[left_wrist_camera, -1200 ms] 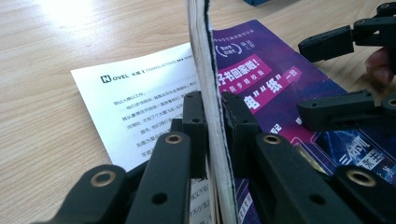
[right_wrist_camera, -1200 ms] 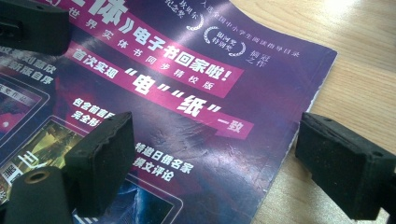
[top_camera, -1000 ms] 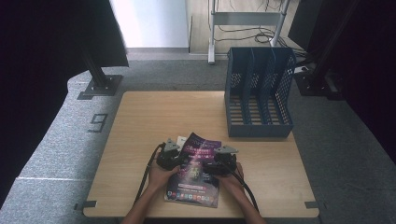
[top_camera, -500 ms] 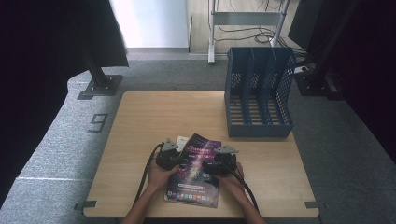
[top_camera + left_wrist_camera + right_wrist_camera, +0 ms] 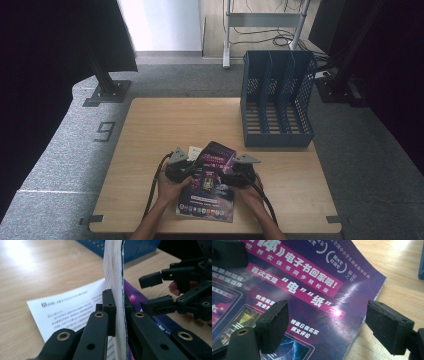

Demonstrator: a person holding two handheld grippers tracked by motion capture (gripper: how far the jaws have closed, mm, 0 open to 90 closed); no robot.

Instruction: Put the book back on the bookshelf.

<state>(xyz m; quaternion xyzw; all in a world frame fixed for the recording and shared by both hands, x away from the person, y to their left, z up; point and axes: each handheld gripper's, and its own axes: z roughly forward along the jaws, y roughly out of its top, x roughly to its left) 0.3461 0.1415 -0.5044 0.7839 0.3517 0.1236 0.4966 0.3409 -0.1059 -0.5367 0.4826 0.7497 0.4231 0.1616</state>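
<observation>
With its purple cover half raised off the near tabletop (image 5: pixel 150 130), the magazine (image 5: pixel 207 187) is pinched at its page edge in my left gripper (image 5: pixel 117 322), jaws clamped tight on the paper. My right gripper (image 5: pixel 327 327) hangs over the cover, jaws wide and closing, gripping nothing yet. I judge the lift barely begun; the blue file rack (image 5: pixel 277 100) waits behind.

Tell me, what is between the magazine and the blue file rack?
Bare wooden table. In the high view nothing lies between the magazine and the blue file rack.
</observation>
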